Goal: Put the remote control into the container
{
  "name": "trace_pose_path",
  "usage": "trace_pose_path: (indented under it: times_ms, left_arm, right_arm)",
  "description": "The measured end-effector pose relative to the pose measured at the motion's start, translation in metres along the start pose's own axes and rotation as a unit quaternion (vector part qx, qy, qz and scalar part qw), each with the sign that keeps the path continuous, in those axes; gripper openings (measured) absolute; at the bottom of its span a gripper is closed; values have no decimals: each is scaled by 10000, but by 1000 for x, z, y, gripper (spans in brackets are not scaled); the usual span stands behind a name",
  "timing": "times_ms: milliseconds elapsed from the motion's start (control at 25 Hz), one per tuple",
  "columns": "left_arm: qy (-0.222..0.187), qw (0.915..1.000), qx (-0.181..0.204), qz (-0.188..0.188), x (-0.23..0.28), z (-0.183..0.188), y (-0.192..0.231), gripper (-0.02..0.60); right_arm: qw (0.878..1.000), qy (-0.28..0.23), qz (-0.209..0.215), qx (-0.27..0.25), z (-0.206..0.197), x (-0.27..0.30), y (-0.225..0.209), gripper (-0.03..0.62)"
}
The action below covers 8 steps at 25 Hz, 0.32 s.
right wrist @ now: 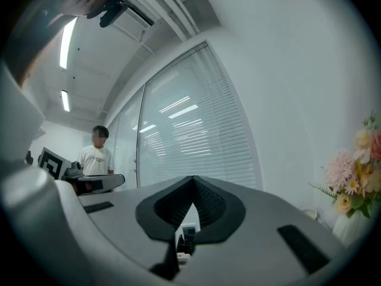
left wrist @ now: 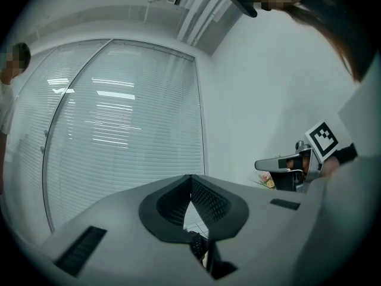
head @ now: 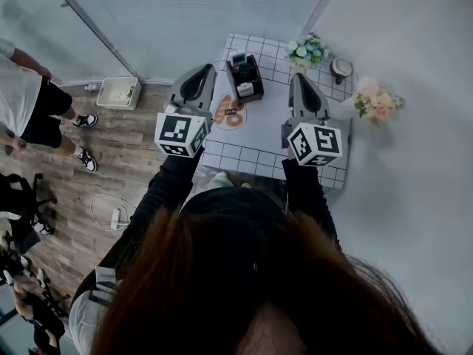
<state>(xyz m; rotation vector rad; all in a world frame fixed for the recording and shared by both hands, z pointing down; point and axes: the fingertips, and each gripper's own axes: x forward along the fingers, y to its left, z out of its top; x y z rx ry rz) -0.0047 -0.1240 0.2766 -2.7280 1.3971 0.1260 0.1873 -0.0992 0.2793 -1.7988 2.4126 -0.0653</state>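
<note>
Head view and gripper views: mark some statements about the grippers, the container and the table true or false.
1. The left gripper and the right gripper hold nothing. True.
2. The right gripper is wide open. False: it is shut.
3. The black container stands on the floor. False: it stands on the table, ahead of the two grippers.
4. Pink flowers stand at the table's right edge. True.

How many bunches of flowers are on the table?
2. A green-and-white bunch stands at the far edge of the table; a pink bunch stands at its right edge. I see no others.
</note>
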Motion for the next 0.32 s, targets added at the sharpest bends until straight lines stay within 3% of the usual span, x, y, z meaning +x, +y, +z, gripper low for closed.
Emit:
trace_pose_path:
  times_ms: [320]
  left_arm:
    - [17, 10000, 2, -6, 4, -1, -2, 9]
  right_arm:
    - [10000, -4, -22, 11, 2, 0, -5, 17]
